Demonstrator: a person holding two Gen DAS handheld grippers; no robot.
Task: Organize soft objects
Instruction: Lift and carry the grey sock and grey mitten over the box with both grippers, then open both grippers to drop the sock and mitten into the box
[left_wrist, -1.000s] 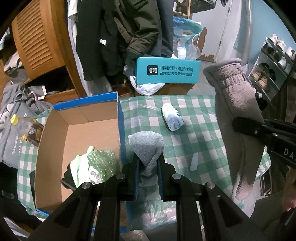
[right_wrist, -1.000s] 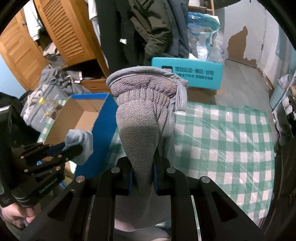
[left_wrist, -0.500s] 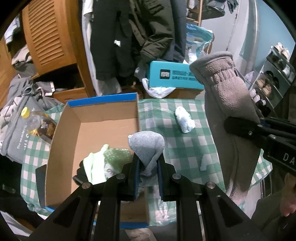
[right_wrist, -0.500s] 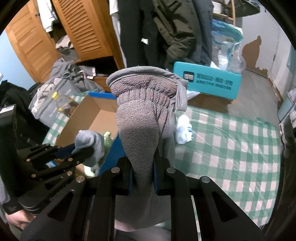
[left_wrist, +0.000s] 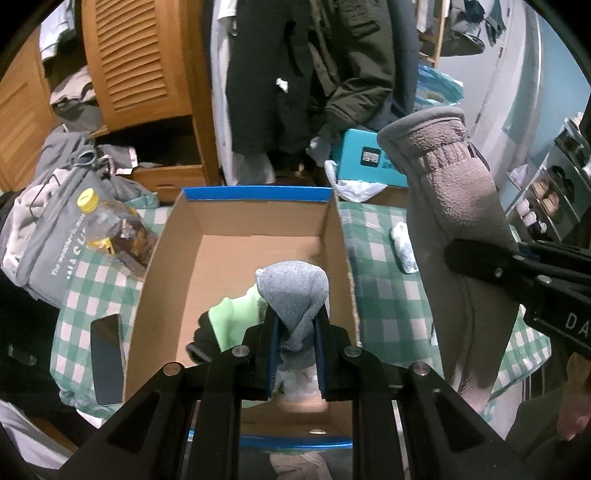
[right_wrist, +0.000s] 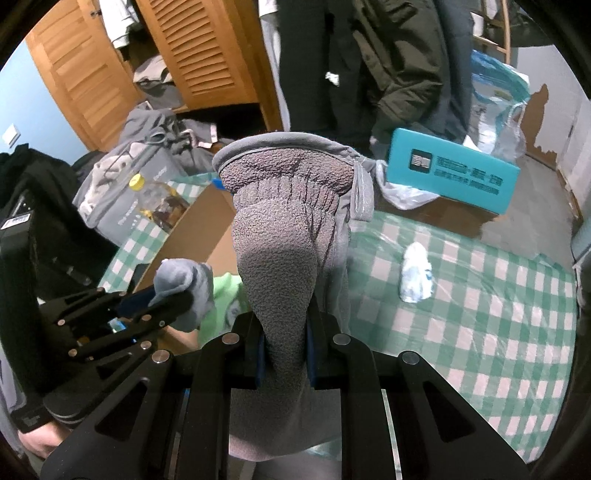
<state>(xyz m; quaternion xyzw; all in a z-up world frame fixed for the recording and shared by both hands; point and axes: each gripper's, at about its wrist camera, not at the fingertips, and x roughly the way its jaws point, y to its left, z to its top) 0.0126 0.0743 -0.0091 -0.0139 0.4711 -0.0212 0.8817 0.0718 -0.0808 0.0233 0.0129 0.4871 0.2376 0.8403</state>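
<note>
My left gripper (left_wrist: 294, 325) is shut on a small grey-blue sock (left_wrist: 293, 291) and hangs over the open cardboard box (left_wrist: 236, 254), whose rim is blue. A light green soft item (left_wrist: 232, 317) lies in the box beneath it. My right gripper (right_wrist: 283, 332) is shut on a large grey fleece glove (right_wrist: 284, 236), cuff pointing away; it hangs to the right of the box in the left wrist view as the fleece glove (left_wrist: 458, 229). The right wrist view shows the left gripper (right_wrist: 173, 299) with the sock (right_wrist: 184, 284) at left. A white rolled sock (right_wrist: 415, 273) lies on the checked cloth.
The table wears a green-and-white checked cloth (right_wrist: 480, 317). A bottle with a yellow cap (left_wrist: 110, 225) and a grey bag (left_wrist: 48, 229) sit left of the box, with a dark phone (left_wrist: 107, 358) nearby. A teal box (right_wrist: 454, 173), hanging coats (left_wrist: 314, 74) and a wooden wardrobe (left_wrist: 136, 62) stand behind.
Both grippers have moved left with their loads. The left gripper with the small sock has gone from the box's right wall to over its inside. The glove now hangs near the box's right side.
</note>
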